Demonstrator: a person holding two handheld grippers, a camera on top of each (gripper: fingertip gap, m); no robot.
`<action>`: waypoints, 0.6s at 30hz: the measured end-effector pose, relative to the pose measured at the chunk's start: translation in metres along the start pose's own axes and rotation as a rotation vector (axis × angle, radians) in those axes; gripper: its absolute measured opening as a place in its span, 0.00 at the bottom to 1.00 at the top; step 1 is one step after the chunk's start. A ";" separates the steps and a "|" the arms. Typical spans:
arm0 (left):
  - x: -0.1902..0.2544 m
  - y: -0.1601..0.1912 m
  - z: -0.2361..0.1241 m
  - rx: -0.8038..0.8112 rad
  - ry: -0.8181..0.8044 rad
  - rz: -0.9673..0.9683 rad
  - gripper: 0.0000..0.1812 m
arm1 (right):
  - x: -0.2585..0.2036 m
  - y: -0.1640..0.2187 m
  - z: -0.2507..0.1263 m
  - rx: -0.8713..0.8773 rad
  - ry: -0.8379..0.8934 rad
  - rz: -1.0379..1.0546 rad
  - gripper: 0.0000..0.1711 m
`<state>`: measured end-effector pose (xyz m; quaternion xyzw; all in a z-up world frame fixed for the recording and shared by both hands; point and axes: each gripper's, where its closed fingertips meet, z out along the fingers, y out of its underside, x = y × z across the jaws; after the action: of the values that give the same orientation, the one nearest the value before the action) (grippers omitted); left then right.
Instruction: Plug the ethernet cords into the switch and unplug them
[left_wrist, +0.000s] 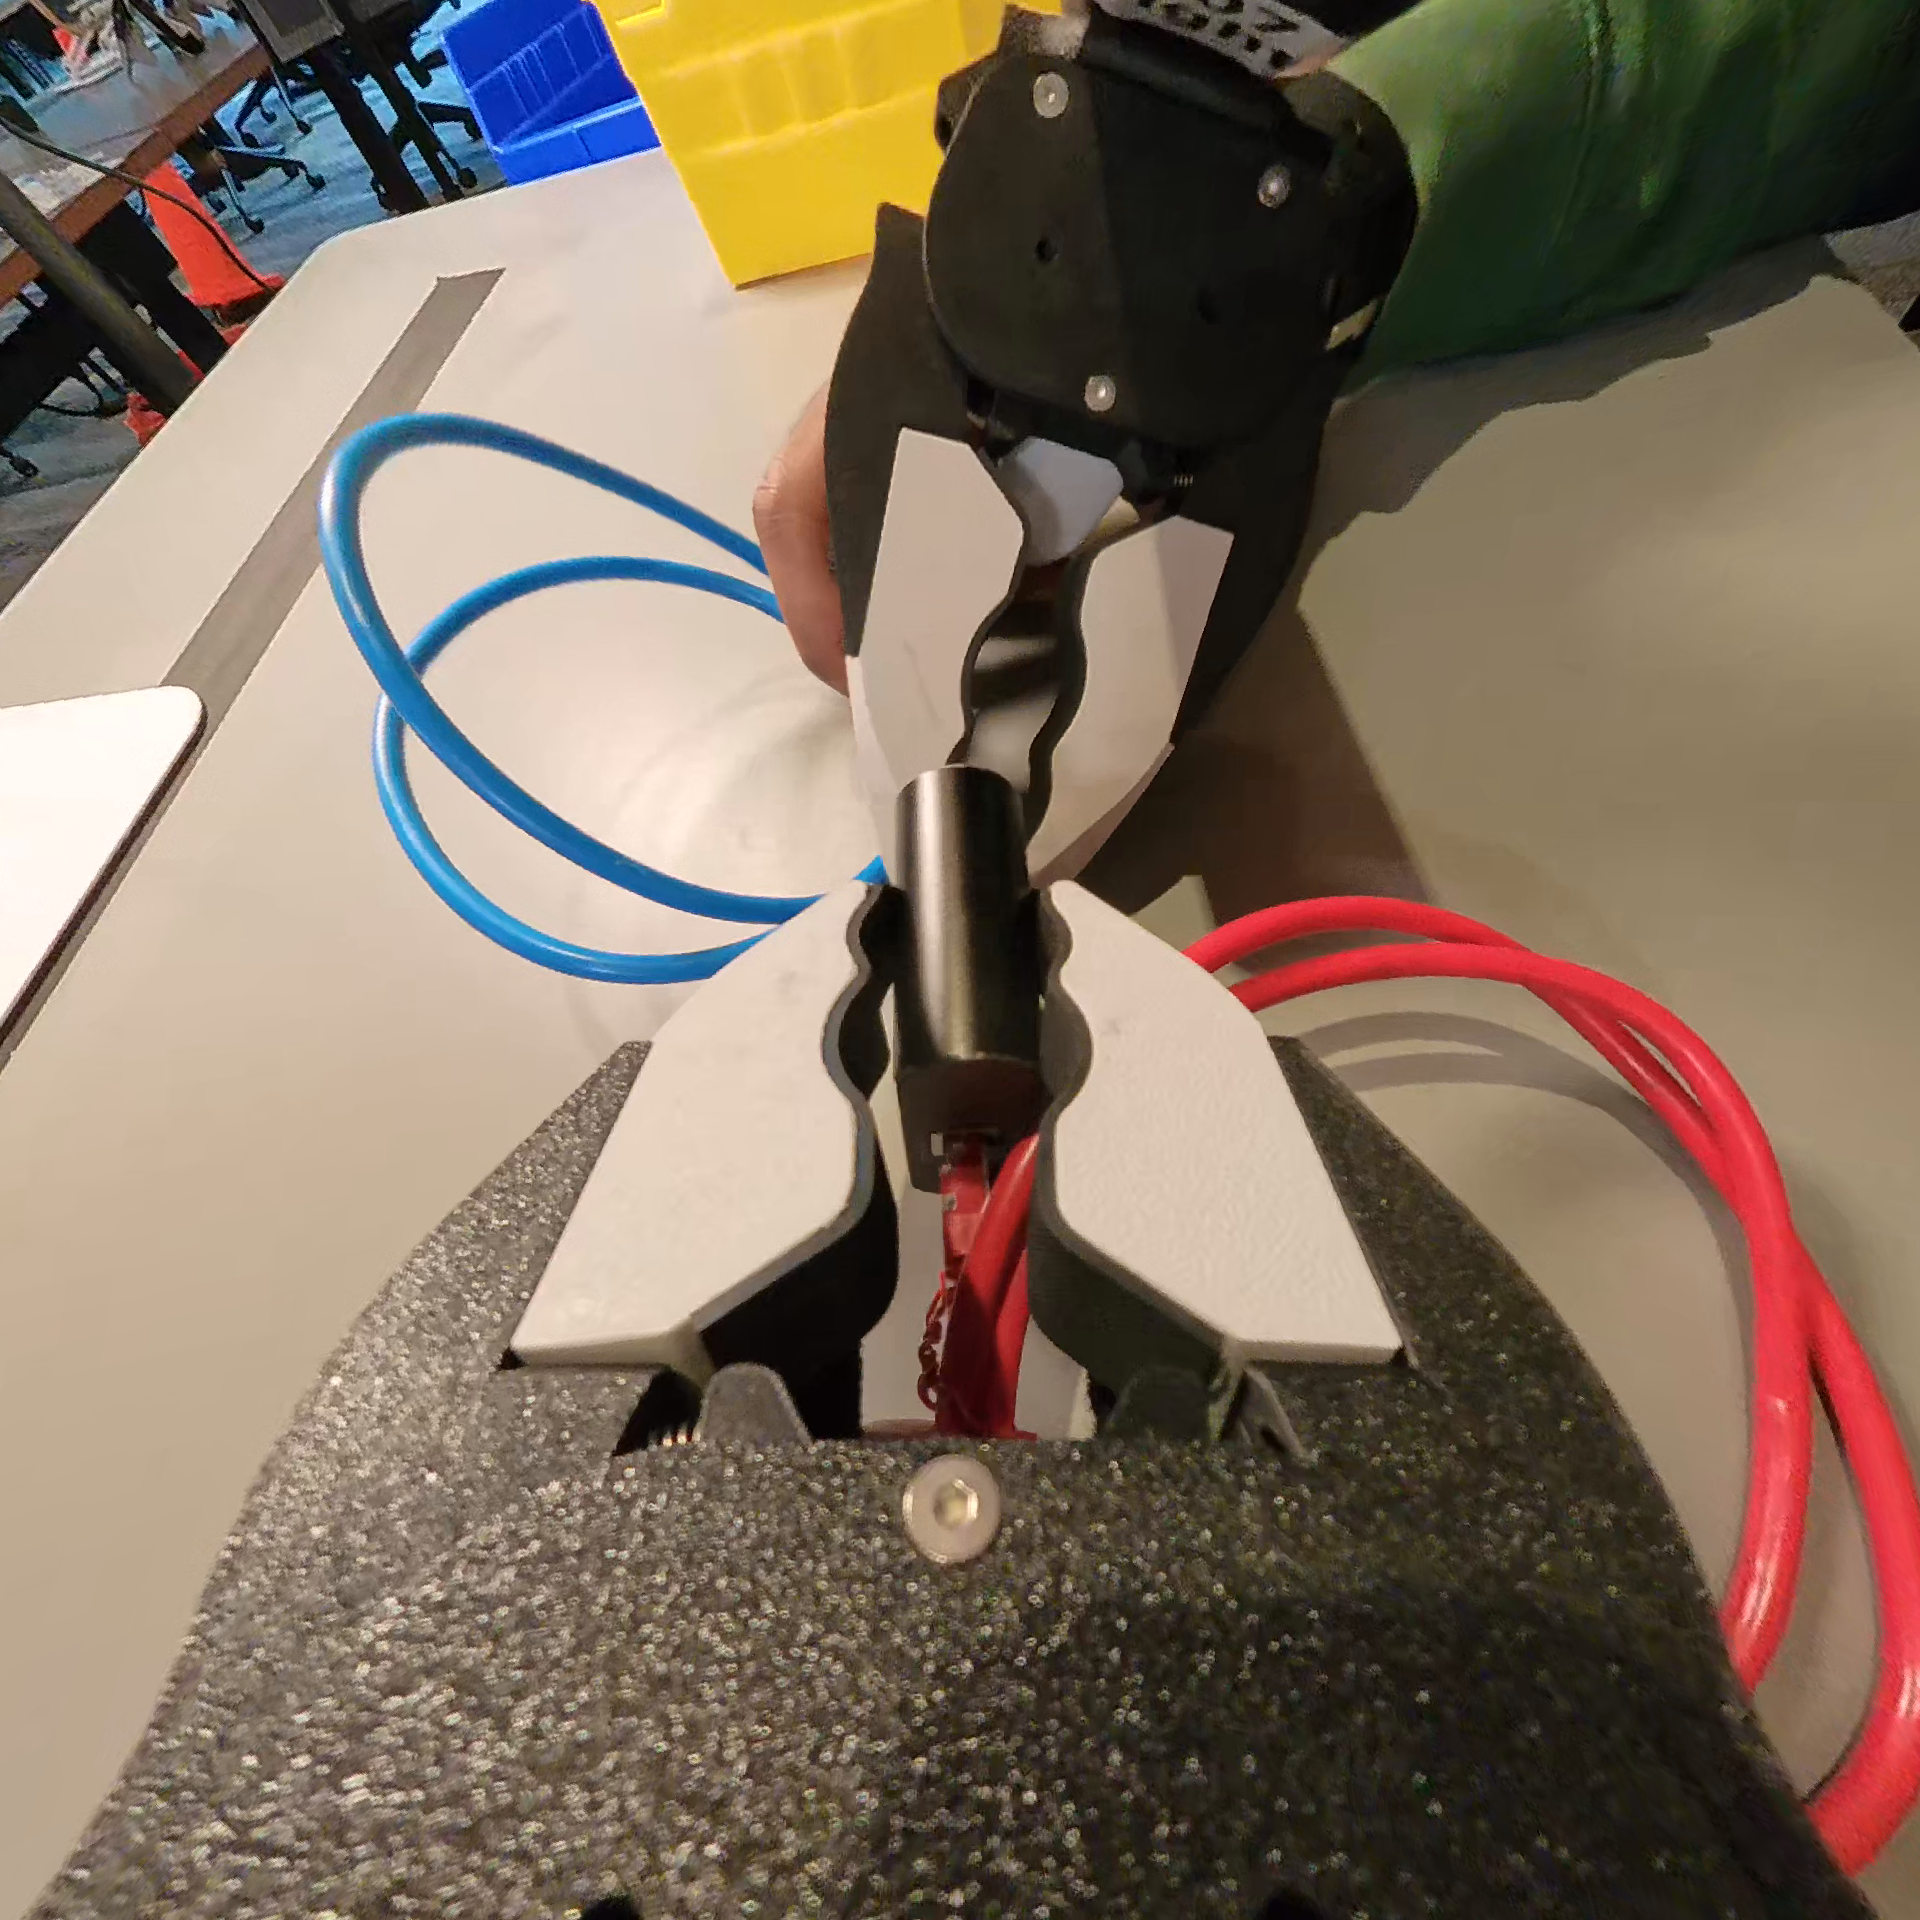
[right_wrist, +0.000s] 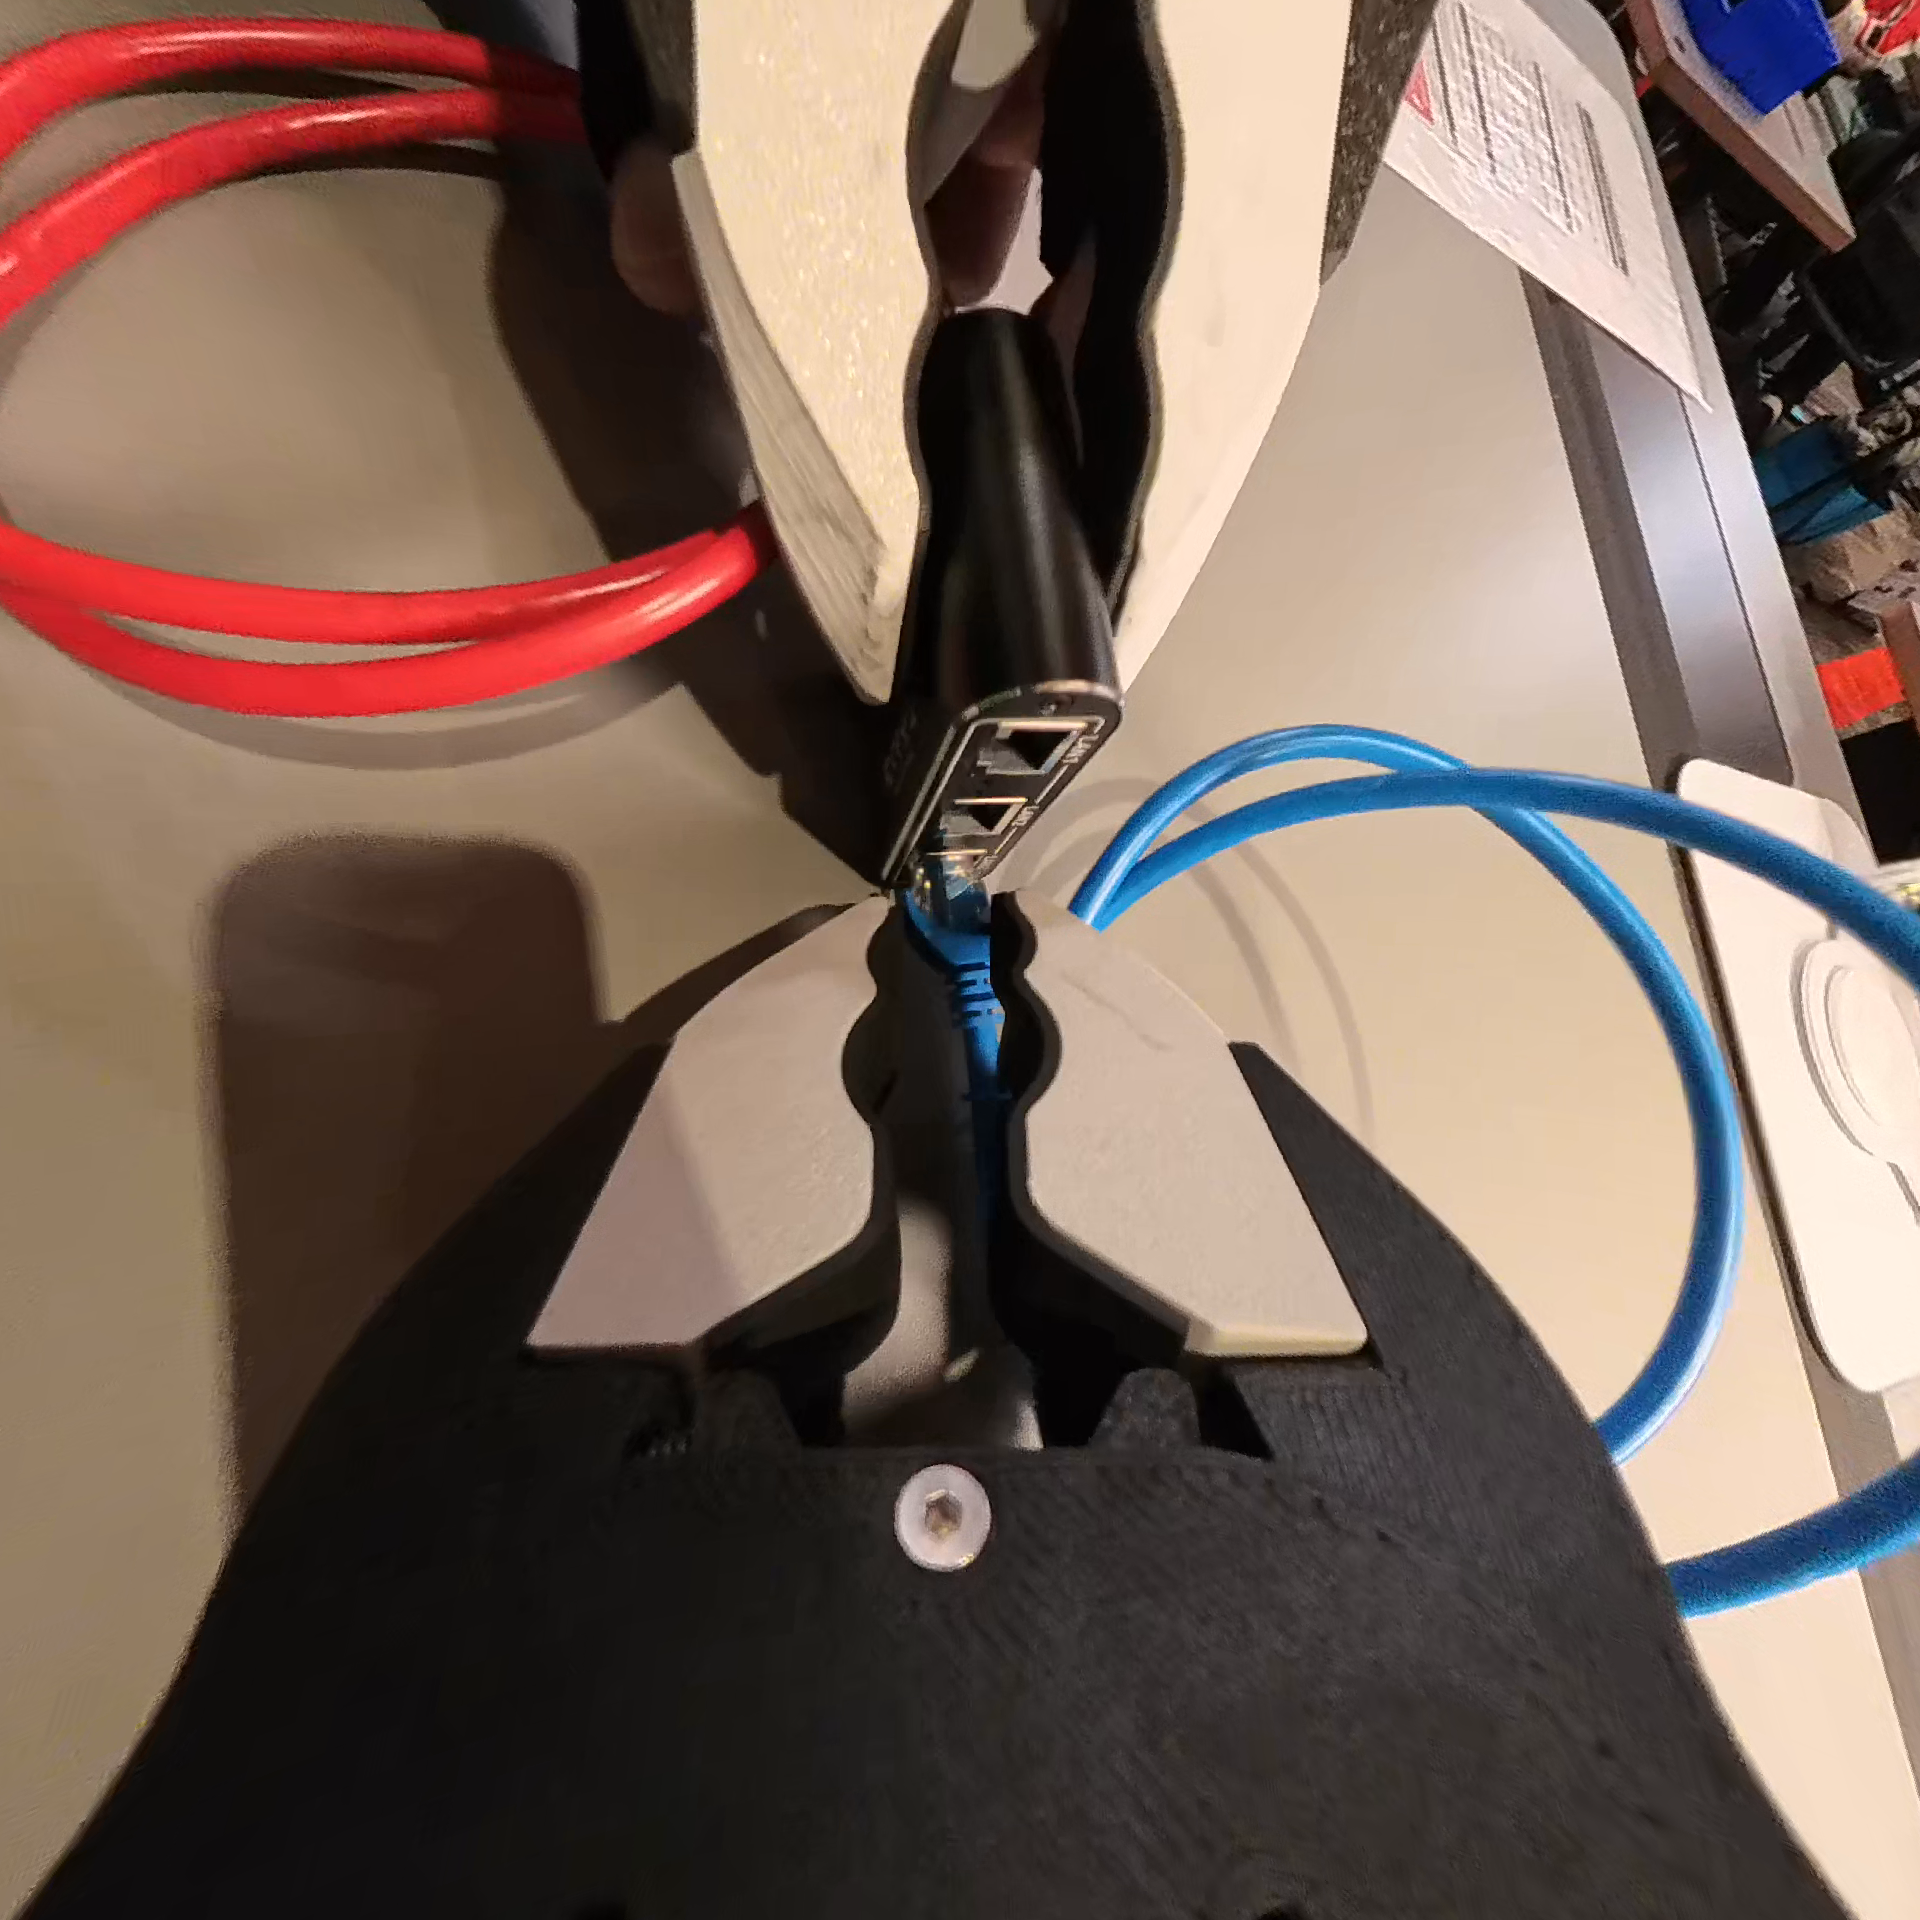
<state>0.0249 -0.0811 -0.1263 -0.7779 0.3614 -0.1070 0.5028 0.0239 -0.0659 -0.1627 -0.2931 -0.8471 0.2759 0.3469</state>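
A small black switch (left_wrist: 966, 966) is clamped between the fingers of my left gripper (left_wrist: 961, 904), which is shut on it. A red cord (left_wrist: 1704, 1143) is plugged into the switch's near end and loops off to the right. My right gripper (right_wrist: 935, 914) is shut on the plug end of a blue cord (right_wrist: 977, 1029). The plug's tip sits at the lowest port of the switch (right_wrist: 997, 582); two ports above it are empty. I cannot tell how deep the plug sits. The right gripper (left_wrist: 987, 748) faces mine, and the left gripper (right_wrist: 1003, 644) shows at the top of the right wrist view.
The blue cord (left_wrist: 468, 644) coils on the beige table (left_wrist: 1558, 727). A yellow bin (left_wrist: 790, 125) and a blue bin (left_wrist: 551, 83) stand at the far edge. A white pad (left_wrist: 73, 810) lies left. A printed sheet (right_wrist: 1538, 156) lies nearby. A green sleeve (left_wrist: 1662, 156) holds the right gripper. Tip to tip, the grippers are about 4 cm apart.
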 end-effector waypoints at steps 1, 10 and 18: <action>0.000 0.000 0.000 0.005 -0.001 -0.005 0.15 | 0.001 0.000 0.001 -0.003 0.012 0.006 0.09; -0.007 0.002 0.003 -0.027 -0.067 0.015 0.15 | 0.015 0.004 0.007 -0.085 0.142 0.059 0.08; -0.012 0.002 0.002 -0.009 -0.088 -0.014 0.15 | 0.019 0.005 0.007 -0.074 0.120 0.111 0.08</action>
<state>0.0161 -0.0719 -0.1270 -0.7867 0.3338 -0.0747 0.5139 0.0096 -0.0513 -0.1623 -0.3684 -0.8169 0.2451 0.3700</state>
